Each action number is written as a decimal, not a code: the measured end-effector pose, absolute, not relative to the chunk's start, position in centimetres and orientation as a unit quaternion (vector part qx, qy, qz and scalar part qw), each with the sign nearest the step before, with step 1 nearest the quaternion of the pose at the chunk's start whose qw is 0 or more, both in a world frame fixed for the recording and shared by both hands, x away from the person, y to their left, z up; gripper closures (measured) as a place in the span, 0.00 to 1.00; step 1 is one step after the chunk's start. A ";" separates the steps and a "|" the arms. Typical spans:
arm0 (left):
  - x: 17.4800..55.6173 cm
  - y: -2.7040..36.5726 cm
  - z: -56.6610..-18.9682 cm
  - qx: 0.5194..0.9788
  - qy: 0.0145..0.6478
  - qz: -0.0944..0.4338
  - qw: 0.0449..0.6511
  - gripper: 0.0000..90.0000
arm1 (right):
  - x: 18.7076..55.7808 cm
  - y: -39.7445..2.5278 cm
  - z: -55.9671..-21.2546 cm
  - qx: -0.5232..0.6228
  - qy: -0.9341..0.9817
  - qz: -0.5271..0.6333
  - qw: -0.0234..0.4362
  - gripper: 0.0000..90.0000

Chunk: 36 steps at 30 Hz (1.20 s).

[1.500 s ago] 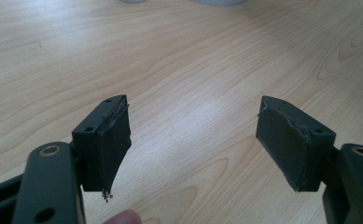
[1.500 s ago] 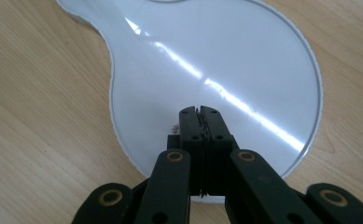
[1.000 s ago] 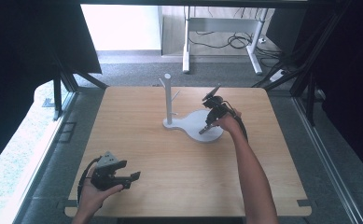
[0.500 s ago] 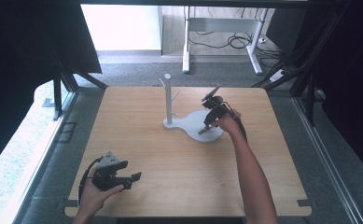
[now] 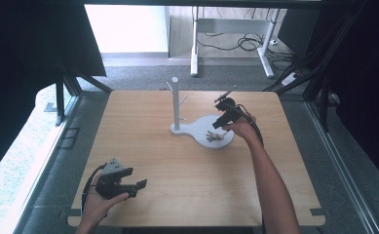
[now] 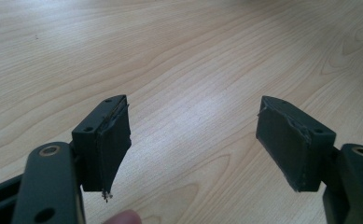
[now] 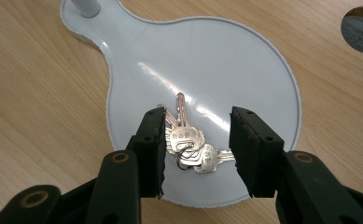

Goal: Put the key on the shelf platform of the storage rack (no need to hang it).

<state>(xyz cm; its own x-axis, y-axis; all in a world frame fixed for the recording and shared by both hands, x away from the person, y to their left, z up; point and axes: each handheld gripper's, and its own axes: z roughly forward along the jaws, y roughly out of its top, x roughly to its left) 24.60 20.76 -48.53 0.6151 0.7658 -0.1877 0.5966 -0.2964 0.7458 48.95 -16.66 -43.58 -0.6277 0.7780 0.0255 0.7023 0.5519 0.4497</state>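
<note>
Over the white dish of the stand [image 5: 201, 127], toward the desk's far right, my right tool [image 7: 197, 148] hangs low with its jaws set narrowly apart on either side of the bunch of keys [image 7: 191, 143]. Keys lie flat on the dish near its front rim; whether a pad touches them I can't quite tell. The stand's post [image 5: 176, 102] rises at the dish's left end. Down at the near left corner of the desk [image 5: 177, 185], my left tool [image 6: 194, 144] gapes wide over bare wood.
</note>
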 end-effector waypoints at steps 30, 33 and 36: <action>24.6 20.4 -48.7 0.803 0.428 0.111 0.401 0.29 | 36.3 -24.1 -43.4 0.374 0.858 0.333 0.116 0.59; 24.6 20.3 -48.7 0.804 0.427 0.111 0.399 0.29 | 34.6 -25.1 -43.9 0.372 0.850 0.350 0.127 0.59; 24.6 20.2 -48.8 0.804 0.427 0.112 0.397 0.29 | 33.1 -26.0 -44.5 0.373 0.843 0.363 0.137 0.59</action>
